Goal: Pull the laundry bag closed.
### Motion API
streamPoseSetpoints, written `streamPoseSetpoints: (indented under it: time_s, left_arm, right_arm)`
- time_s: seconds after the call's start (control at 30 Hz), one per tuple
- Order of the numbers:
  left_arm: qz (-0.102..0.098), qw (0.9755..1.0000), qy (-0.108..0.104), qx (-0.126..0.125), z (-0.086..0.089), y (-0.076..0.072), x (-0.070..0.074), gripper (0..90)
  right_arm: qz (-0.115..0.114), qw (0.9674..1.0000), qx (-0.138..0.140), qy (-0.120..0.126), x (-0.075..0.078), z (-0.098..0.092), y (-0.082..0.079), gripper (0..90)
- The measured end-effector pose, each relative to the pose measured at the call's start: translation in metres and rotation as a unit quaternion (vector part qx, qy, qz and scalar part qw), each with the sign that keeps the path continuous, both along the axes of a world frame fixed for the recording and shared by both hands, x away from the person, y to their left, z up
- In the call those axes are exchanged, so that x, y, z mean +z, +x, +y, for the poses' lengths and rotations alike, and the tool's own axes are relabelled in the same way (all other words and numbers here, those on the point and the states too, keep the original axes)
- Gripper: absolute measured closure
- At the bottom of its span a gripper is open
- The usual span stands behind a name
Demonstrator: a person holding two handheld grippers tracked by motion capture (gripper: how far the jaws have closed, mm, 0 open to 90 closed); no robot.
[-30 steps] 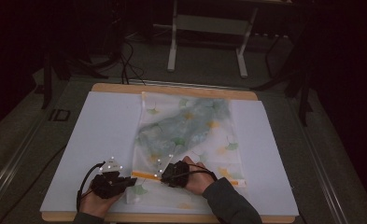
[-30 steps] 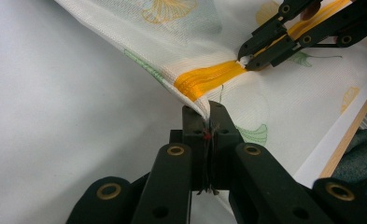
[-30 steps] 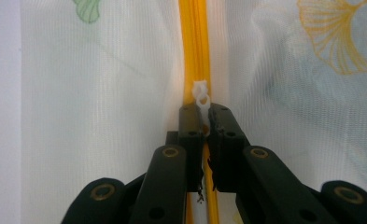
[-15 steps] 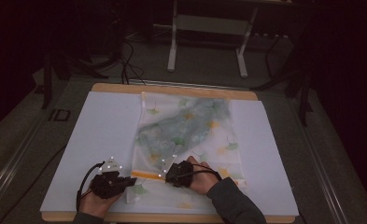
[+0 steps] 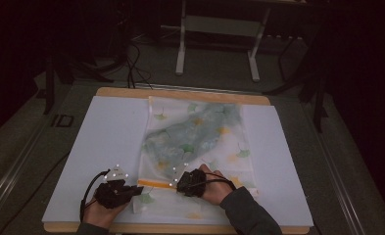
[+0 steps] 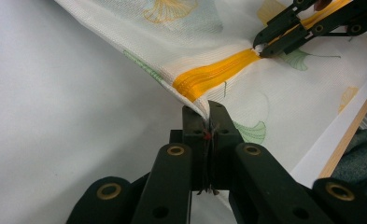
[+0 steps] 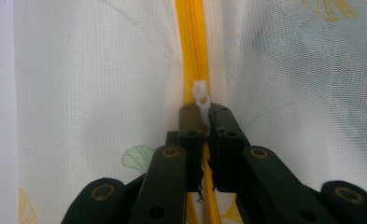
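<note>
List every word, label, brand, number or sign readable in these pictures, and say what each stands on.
None: no readable text in any view.
The mesh bag bears ginkgo-leaf prints, no lettering.
Its orange zipper and white zipper pull carry no marking that can be made out.
The left gripper and right gripper show brass rivets, no label.
A dark rectangular mark on the table is too small to read.

white mesh bag [image 5: 200, 142] with ginkgo-leaf print, yellow zipper [image 6: 218, 74], white pull [image 7: 201, 95].
</note>
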State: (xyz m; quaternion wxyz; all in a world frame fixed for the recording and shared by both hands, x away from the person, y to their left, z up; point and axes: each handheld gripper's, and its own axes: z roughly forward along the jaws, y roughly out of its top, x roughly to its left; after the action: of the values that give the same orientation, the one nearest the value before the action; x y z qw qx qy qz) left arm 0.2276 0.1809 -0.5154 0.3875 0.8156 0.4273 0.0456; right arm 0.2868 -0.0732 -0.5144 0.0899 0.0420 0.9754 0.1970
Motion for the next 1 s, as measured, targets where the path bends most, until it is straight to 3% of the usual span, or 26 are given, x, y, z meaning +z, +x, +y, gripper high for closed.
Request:
streamPoseSetpoints:
  time_s: [1.0]
  left_arm:
    - [-0.001, 1.0, -0.004, 0.0, 0.002, 0.0, 0.001, 88.1]
  right_arm:
    - [0.002, 0.9999, -0.006, -0.015, 0.002, -0.016, 0.001, 84.7]
